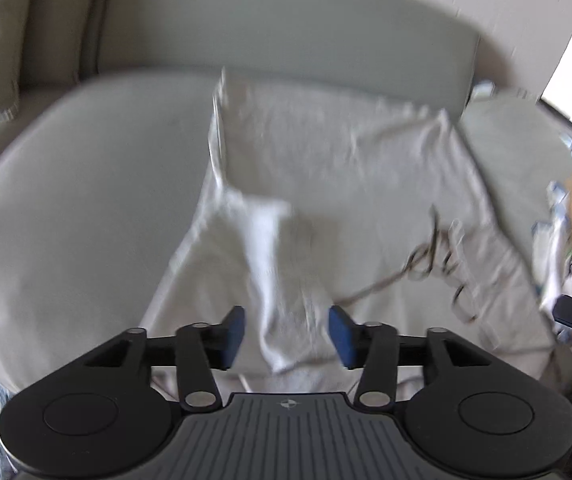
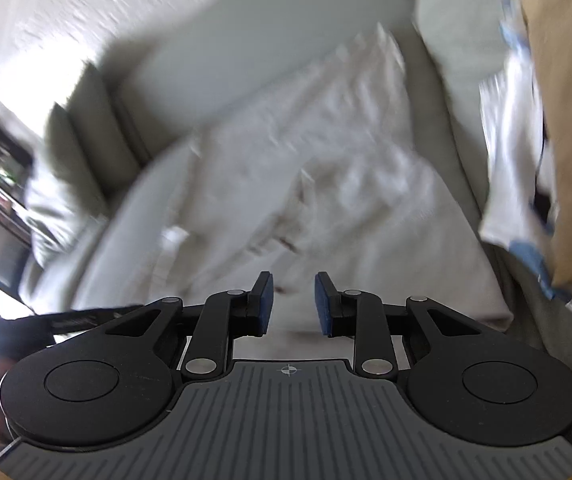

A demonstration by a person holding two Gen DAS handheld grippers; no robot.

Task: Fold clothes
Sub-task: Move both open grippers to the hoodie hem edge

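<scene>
Closest in, the left hand-held gripper (image 1: 286,338) stands half open over a raised ridge of the pale garment (image 1: 326,184); its blue pads flank that fold without pressing it, so nothing is held. The right hand-held gripper (image 2: 294,304) shows a narrow gap, apparently empty, though blur makes that hard to judge. The garment lies spread on the sofa seat (image 1: 78,200), near edge hanging toward the camera, likely laid flat for folding. Bare cushion opens left; a heap of clothes (image 2: 514,152) crowds the right.
</scene>
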